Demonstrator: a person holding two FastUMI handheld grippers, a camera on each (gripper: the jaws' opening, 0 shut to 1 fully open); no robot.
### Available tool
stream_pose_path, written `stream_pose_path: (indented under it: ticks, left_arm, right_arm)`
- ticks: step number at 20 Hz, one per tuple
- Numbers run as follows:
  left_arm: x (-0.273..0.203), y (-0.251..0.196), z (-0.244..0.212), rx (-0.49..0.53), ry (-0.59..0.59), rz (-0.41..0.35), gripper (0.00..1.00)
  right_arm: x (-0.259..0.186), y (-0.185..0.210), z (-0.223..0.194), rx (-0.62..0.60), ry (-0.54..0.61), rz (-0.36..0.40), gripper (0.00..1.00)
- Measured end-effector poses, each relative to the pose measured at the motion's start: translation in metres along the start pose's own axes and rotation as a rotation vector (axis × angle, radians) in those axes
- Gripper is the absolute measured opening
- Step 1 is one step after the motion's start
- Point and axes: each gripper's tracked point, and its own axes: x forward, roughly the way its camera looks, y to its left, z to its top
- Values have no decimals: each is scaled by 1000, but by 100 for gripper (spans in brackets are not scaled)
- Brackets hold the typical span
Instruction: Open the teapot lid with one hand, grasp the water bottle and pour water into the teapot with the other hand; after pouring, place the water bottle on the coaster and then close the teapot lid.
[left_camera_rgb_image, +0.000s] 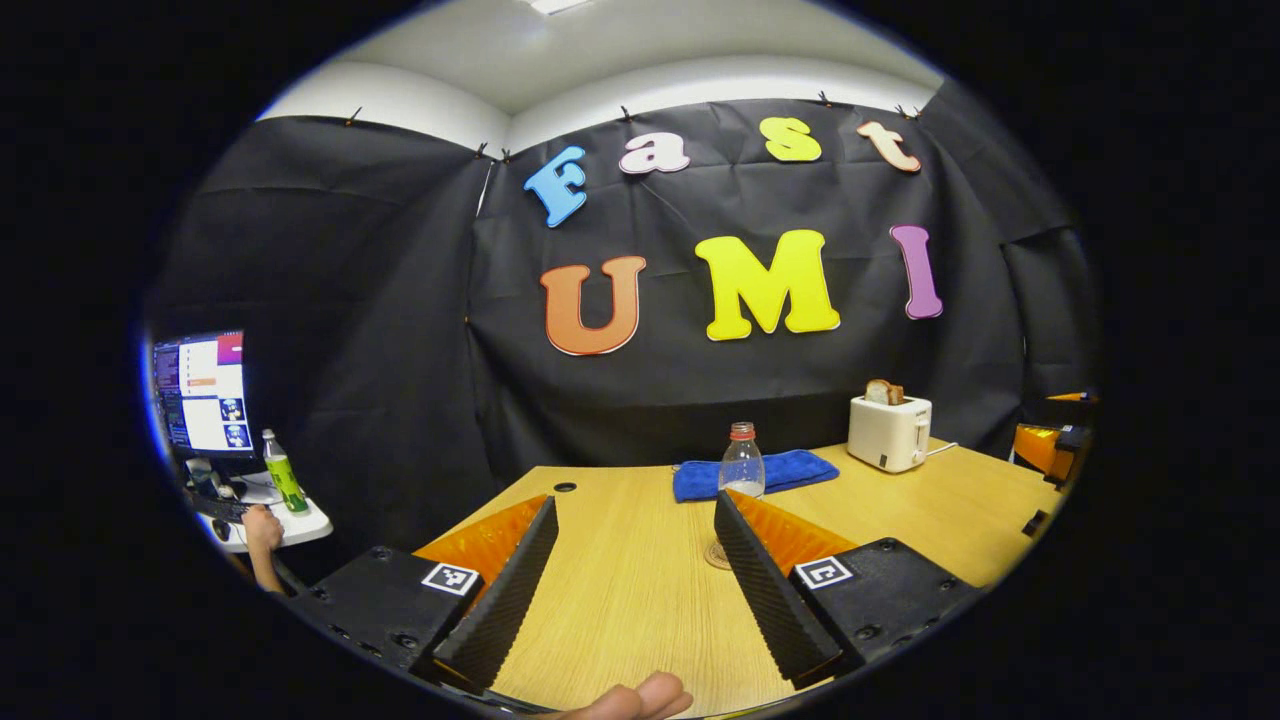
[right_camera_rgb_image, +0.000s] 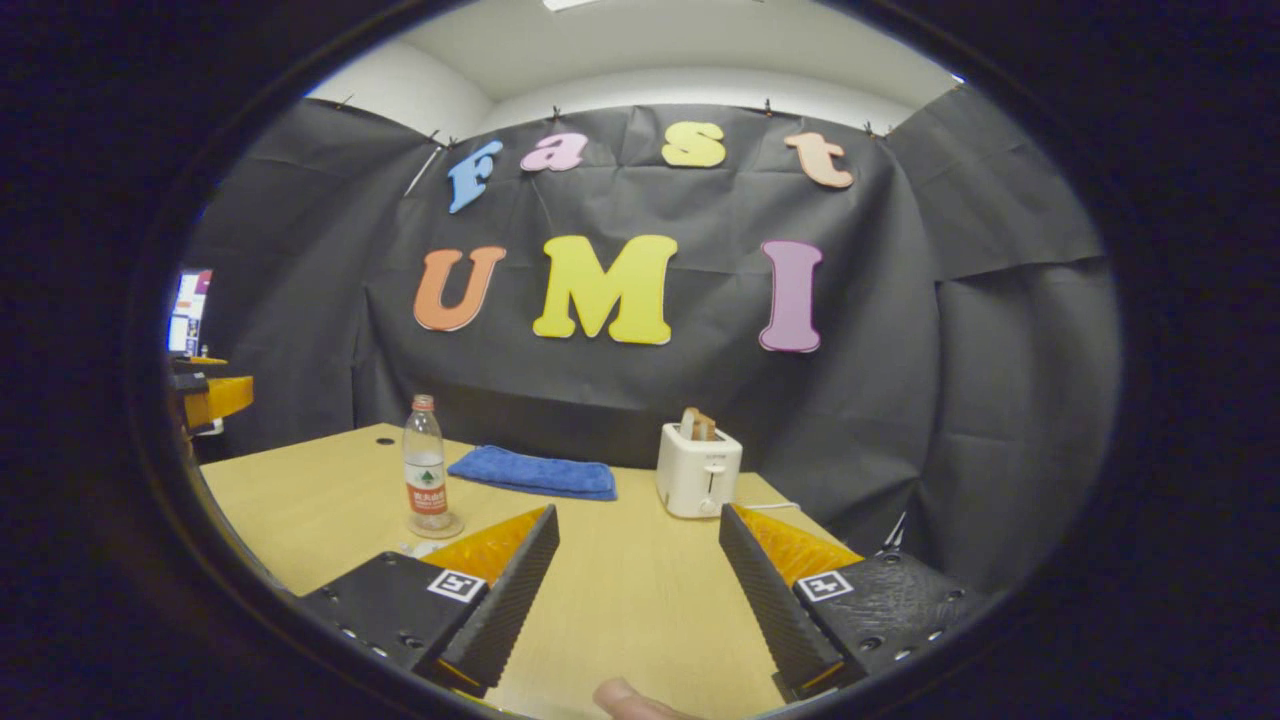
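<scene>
A clear water bottle (left_camera_rgb_image: 742, 462) with a red cap stands upright on the wooden table (left_camera_rgb_image: 620, 590), in front of a blue cloth. Its foot is hidden behind one finger of my left gripper (left_camera_rgb_image: 635, 503), which is open and holds nothing. Beside that finger peeks the edge of a round coaster (left_camera_rgb_image: 714, 556). In the right gripper view the bottle (right_camera_rgb_image: 425, 470) stands at the left on the coaster (right_camera_rgb_image: 447, 527). My right gripper (right_camera_rgb_image: 640, 514) is open too, over bare table (right_camera_rgb_image: 630, 600), well right of the bottle.
A blue cloth (left_camera_rgb_image: 757, 474) (right_camera_rgb_image: 532, 472) lies at the table's back. A white toaster (left_camera_rgb_image: 889, 431) (right_camera_rgb_image: 699, 468) with bread stands to its right. Left of the table a person's hand (left_camera_rgb_image: 262, 528) rests at a small desk with a monitor (left_camera_rgb_image: 202, 392) and a green bottle (left_camera_rgb_image: 283, 472).
</scene>
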Motion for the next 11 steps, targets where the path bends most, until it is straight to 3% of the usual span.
stream_pose_path:
  ticks: [4, 5, 11]
  left_arm:
    - [3, 6, -5, -19, 17, 16, 95]
    - [3, 4, -6, -20, 21, 10, 99]
    - [5, -4, -11, 10, 19, -9, 98]
  right_arm:
    - [-8, 1, 7, -22, -30, -7, 97]
    - [-8, 2, 8, -28, -32, -10, 97]
    - [-3, 2, 4, -23, -16, -12, 95]
